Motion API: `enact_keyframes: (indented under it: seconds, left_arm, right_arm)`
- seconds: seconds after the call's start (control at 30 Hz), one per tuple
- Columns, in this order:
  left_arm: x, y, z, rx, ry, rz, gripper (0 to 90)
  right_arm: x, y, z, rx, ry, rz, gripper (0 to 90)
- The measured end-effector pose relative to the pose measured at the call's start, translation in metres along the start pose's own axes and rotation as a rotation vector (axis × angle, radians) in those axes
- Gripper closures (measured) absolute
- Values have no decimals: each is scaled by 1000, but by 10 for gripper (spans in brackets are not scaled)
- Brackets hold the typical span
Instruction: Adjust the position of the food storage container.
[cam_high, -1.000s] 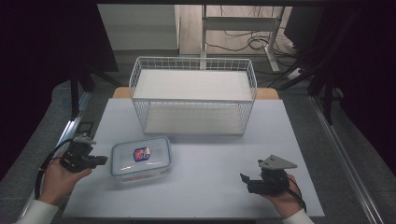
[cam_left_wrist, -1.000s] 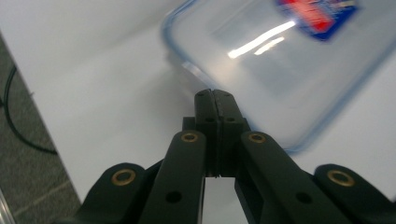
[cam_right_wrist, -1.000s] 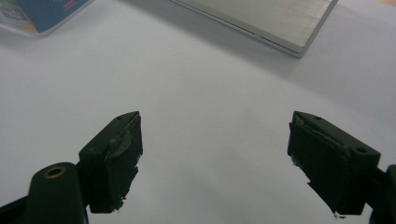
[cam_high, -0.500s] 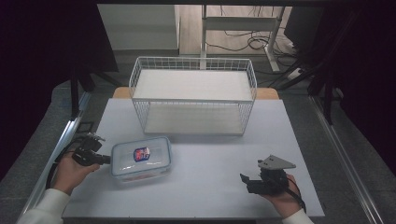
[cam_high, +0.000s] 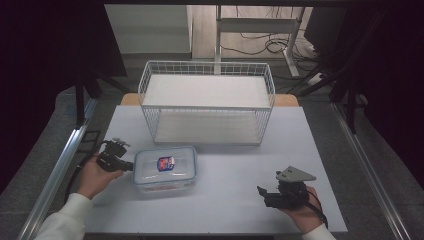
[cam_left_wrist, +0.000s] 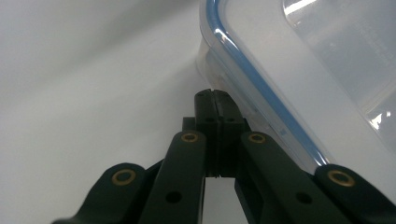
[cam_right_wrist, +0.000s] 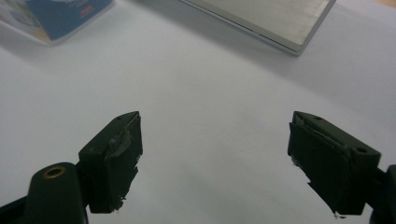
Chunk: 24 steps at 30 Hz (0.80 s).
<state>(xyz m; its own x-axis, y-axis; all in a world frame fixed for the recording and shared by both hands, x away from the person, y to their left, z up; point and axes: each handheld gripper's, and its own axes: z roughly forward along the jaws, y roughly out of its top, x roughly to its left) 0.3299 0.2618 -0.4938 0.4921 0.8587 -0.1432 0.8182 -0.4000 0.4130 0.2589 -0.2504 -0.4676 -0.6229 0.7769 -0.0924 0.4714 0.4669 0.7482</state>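
Lidded container (cam_high: 165, 168), lower left of frame: left tool (cam_high: 120, 161), jaws pressed together, touching its left edge; right tool (cam_high: 270, 194) wide, well apart.

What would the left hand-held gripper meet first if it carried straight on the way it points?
Most likely the side of the lidded plastic container: the left hand-held gripper, jaws shut, sits just short of its wall under the blue-edged lid.
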Motion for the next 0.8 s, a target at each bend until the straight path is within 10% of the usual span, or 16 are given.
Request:
enact_keyframes:
  seconds: [0.8]
  left_arm:
    - [-61, 58, 38, -48, -108, 55, 900]
  right_arm:
    - [-1, -1, 1, 5, 3, -5, 180]
